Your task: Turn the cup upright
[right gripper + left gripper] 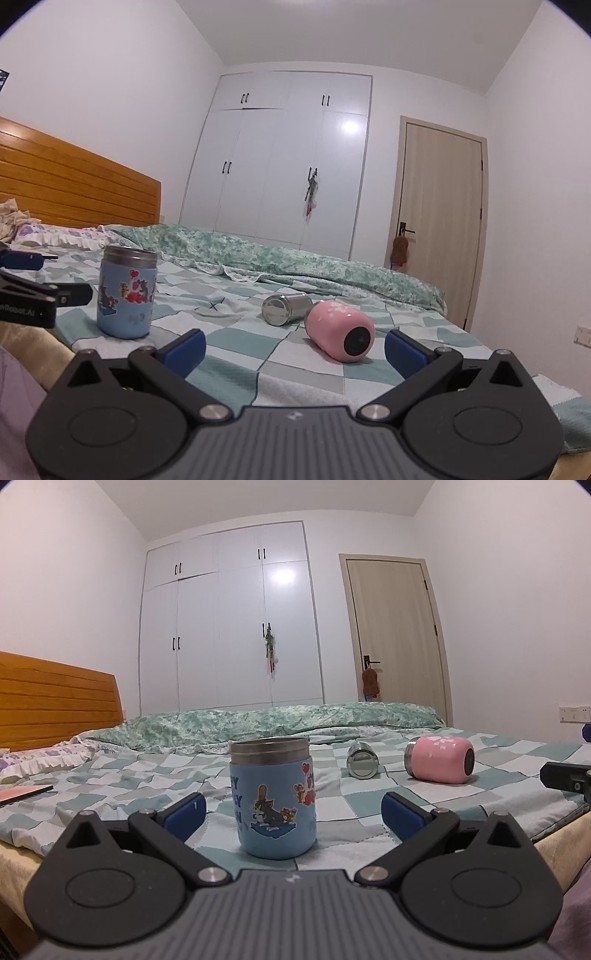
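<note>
A blue cartoon cup (275,797) with a steel rim stands upright on the checked bedspread, between and just beyond my left gripper's (293,814) open blue fingers, not touched. It also shows in the right wrist view (126,293) at the left. A pink cup (340,334) lies on its side, base toward me, just beyond my open, empty right gripper (295,349). It shows in the left view (439,759) at the right. A steel cup (286,309) lies on its side behind the pink one, also in the left view (362,764).
A rumpled green quilt (295,258) lies across the far side of the bed. A wooden headboard (74,184) is at the left, with pillows (44,760) below it. A flat book-like item (24,794) lies at the left. The bed's front edge (561,834) is near me.
</note>
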Available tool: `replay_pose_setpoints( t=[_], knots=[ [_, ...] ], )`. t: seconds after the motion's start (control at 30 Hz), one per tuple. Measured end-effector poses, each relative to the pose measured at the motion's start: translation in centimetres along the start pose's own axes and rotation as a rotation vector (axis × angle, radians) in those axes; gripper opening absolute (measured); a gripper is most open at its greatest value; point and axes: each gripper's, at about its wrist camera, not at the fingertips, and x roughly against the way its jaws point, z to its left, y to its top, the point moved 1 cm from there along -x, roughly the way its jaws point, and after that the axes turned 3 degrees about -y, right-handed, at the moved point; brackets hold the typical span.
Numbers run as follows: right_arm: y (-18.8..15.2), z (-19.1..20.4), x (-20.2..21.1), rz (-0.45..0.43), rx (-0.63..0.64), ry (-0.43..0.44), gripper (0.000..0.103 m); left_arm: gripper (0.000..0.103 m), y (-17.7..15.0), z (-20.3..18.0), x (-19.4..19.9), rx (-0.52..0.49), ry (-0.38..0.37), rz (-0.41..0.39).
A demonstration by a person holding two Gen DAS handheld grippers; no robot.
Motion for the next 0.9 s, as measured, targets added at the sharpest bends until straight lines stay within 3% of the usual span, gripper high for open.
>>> replay_pose_setpoints(
  t=[0.9],
  knots=[
    [-0.14, 0.23, -0.08, 0.003, 0.008, -0.008, 0.103, 0.103, -0.03, -0.06, -0.02, 0.002, 0.000, 0.000]
  ],
)
